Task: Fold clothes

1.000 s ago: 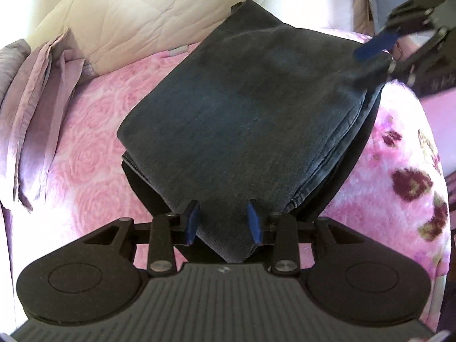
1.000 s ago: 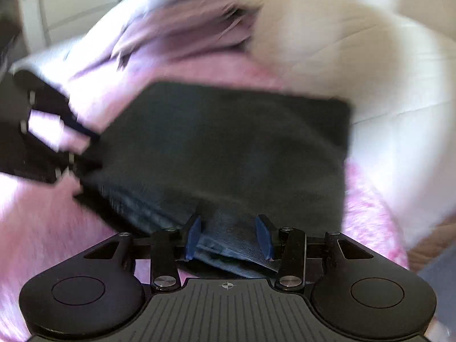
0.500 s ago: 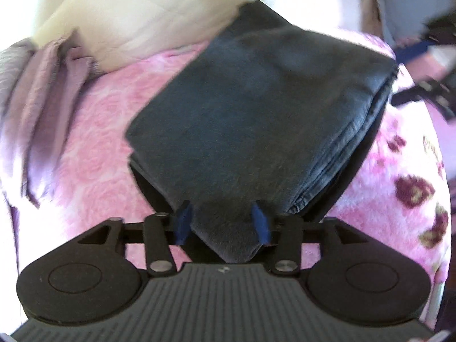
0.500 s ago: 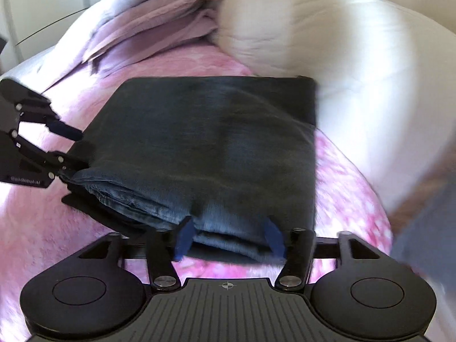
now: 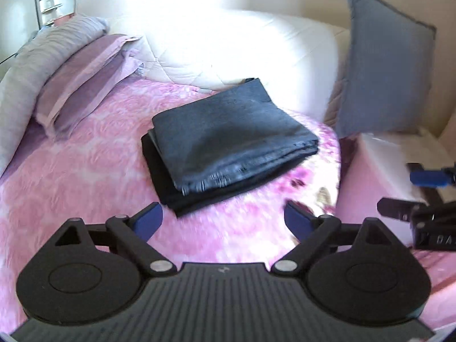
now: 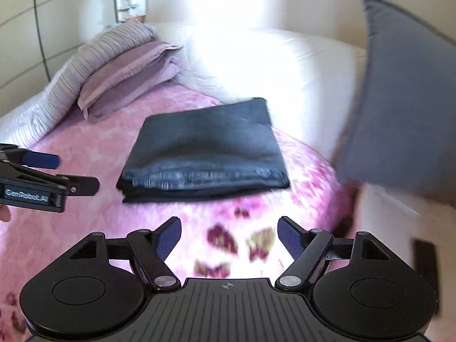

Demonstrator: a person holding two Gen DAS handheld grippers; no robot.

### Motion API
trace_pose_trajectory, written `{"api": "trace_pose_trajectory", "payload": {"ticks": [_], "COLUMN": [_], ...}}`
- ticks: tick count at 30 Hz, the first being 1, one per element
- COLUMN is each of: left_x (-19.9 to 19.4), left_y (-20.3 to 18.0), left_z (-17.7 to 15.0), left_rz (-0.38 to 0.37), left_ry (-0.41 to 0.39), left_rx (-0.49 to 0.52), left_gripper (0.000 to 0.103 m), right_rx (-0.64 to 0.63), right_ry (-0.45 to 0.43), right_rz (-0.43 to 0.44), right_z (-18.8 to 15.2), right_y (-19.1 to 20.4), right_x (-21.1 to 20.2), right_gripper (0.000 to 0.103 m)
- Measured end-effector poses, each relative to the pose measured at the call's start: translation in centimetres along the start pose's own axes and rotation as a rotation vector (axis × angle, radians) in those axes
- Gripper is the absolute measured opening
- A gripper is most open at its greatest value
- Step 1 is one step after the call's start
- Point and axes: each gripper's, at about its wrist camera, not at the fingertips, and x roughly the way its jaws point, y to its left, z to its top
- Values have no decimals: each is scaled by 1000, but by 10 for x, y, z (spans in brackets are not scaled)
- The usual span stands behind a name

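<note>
Folded lilac bedding [image 5: 82,85] lies at the left. The left gripper [image 5: 223,219], jaws opening wide, holds nothing. Folded dark jeans [image 5: 228,139] rest mid-blanket on the pink blanket [image 5: 85,171]. The right gripper [image 6: 229,236], jaws opening, holds nothing. A grey cushion [image 5: 384,79] stands right.

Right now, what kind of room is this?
Most likely a bedroom: folded dark jeans lie on a pink floral blanket over a bed, with lilac pillows and a white duvet behind.

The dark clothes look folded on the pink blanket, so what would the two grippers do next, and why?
Probably keep clear. The folded dark clothes lie neatly on the pink blanket; the left gripper and right gripper are opening with nothing between their jaws.
</note>
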Motion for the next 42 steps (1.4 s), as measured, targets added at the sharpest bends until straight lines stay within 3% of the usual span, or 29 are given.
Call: {"api": "trace_pose_trajectory", "payload": {"ticks": [5,13,22,30,42], "left_x": [-65,-122,-149,-164,-182], "left_y": [-11,-30,-65,-83,-90], "left_z": [-24,-39,-30,-38,-44], "left_rz": [-43,-61,61,89,129], "left_ry": [-12,7,-26,-20,-53], "left_rx": [13,-35,-133,-192,-184], "left_gripper": [95,95,95,95,95], "right_rx": [32,85,32,12,-34], "right_ry": [10,-53,-29,3,-6], "right_rz": [-50,-88,-34,-7,31], "right_z": [-16,-19,-18,-29,-30], "right_y": [26,28,5,-12,4], "right_x": [-72,-148,-178,-198,-203], "right_gripper": [79,81,81,82,82]}}
